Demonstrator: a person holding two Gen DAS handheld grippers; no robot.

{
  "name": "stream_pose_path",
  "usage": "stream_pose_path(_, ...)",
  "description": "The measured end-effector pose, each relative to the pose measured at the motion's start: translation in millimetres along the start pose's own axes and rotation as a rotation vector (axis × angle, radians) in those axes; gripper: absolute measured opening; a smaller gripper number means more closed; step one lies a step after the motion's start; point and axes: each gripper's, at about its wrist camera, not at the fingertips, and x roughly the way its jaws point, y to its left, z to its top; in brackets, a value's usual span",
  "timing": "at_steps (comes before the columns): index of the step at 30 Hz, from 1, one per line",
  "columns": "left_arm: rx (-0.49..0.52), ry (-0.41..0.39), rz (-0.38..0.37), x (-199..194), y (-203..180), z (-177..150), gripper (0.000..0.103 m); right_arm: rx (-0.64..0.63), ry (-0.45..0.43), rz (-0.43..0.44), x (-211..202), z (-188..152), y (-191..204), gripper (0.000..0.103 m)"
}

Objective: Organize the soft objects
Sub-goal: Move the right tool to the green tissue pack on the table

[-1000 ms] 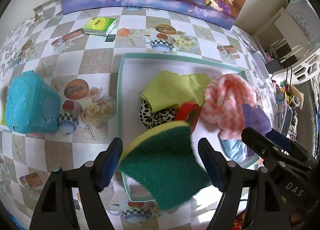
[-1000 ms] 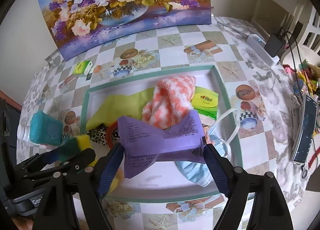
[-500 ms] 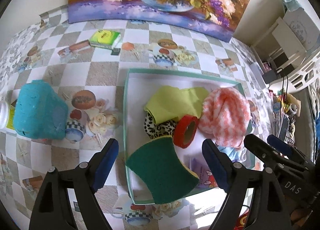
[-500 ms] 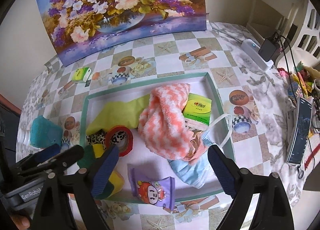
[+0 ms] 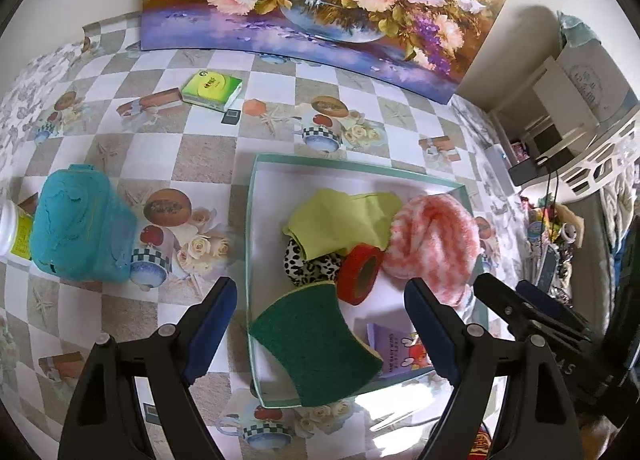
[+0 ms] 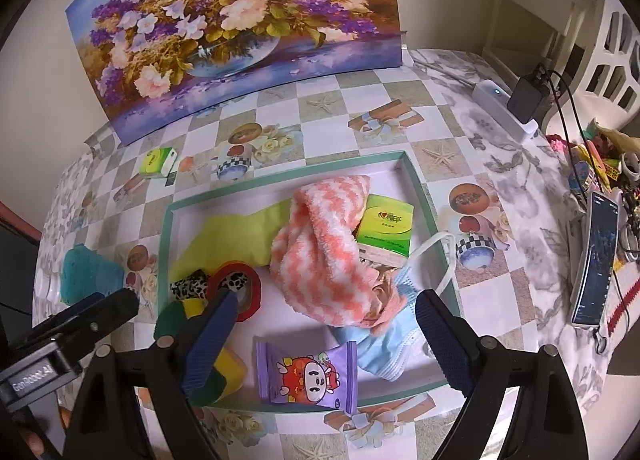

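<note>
The left gripper (image 5: pixel 320 312) hangs with jaws spread wide, having just been opening, above a green sponge (image 5: pixel 316 344) lying free in the tray's (image 5: pixel 251 220) six o'clock corner. At one o'clock from the sponge stands a red tape roll (image 5: pixel 359 274); a teal box (image 5: pixel 80 228) sits at nine o'clock.

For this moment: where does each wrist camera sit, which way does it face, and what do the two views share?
Left wrist: on the left gripper, looking steeply down at the tray's near-left corner and the green sponge; its open fingers and the right gripper show.
Right wrist: on the right gripper, looking down at the purple packet; its open fingers and the left gripper show.
Shared: tray, sponge, packet, red tape roll, orange-white towel.
</note>
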Motion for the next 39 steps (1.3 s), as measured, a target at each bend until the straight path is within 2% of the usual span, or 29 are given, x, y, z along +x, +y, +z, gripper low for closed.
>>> stream_pose_path(4,-0.009,-0.036,0.006,-10,3,3,0.086,0.001,-0.003,-0.006,0,0,0,0.092)
stream_pose_path(7,-0.008,-0.104,0.085,-22,8,6,0.087,-0.01,-0.004,-0.003,1,0,3,0.096)
stream_pose_path(8,-0.011,-0.126,0.121,-25,12,8,0.089,-0.015,-0.002,-0.004,2,0,4,0.103)
stream_pose_path(9,-0.018,-0.14,0.149,-27,16,9,0.098,-0.02,-0.003,-0.007,3,0,6,0.103)
stream_pose_path(12,-0.05,-0.169,0.206,-33,32,13,0.1,-0.034,-0.013,-0.015,2,0,11,0.103)
stream_pose_path(17,-0.099,-0.195,0.221,-45,55,18,0.1,-0.055,-0.013,-0.024,4,-1,20,0.103)
stream_pose_path(31,-0.179,-0.199,0.213,-65,105,33,0.1,-0.14,-0.015,-0.05,10,2,60,0.103)
stream_pose_path(36,-0.21,-0.194,0.218,-71,128,38,0.1,-0.166,-0.014,-0.045,15,5,79,0.103)
stream_pose_path(39,-0.212,-0.19,0.244,-76,143,46,0.1,-0.187,-0.033,-0.022,15,11,93,0.103)
